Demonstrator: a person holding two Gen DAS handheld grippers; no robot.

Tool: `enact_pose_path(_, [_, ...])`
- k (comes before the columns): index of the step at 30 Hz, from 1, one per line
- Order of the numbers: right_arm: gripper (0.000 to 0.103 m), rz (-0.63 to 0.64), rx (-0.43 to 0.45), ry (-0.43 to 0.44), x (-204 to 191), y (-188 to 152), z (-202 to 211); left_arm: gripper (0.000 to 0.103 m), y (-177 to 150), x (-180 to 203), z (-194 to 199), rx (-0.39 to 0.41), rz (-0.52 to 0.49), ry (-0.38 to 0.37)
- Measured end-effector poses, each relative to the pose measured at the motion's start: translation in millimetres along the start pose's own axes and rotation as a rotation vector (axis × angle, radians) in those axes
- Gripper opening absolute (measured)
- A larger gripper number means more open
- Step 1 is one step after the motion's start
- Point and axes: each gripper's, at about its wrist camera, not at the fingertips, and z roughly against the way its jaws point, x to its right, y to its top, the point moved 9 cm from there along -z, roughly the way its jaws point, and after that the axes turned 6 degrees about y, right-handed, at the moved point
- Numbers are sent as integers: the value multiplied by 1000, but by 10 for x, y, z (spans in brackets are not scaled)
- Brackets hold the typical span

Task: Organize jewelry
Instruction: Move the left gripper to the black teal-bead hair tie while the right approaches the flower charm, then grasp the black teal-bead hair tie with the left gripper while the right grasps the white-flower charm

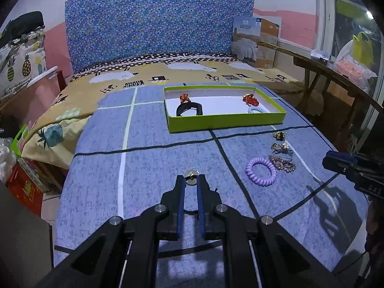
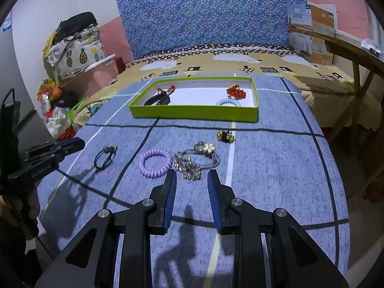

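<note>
The left tool point(image 1: 191, 180) stands narrow, a beaded hair tie point(image 1: 191, 177) just past its tips; the right tool point(image 2: 192, 176) gapes wide, empty, behind the gold clip point(image 2: 188, 168).

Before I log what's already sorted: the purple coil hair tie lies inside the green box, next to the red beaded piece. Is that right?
Not quite. The coil tie inside the green box beside the red beaded piece is light blue. The purple coil hair tie lies outside on the blue cloth, as the right wrist view shows.

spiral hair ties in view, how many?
2. Purple spiral tie lies on the blue cloth; pale blue spiral tie sits inside the green tray, partly hidden by its wall.
</note>
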Motion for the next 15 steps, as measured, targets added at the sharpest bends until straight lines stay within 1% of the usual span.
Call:
enact_pose_path(8, [27, -11, -18, -2, 42, -38, -52, 11, -101, 56, -130, -49, -3, -18])
enact_pose_path(12, [27, -22, -25, -7, 84, -39, -84, 11, -139, 107, -161, -70, 0, -54])
enact_pose_path(14, [27, -28, -29, -8, 97, -48, -105, 16, -145, 134, -172, -75, -2, -64])
enact_pose_path(15, [27, -31, -31, -10, 111, -48, -121, 21, -144, 146, -176, -74, -2, -68])
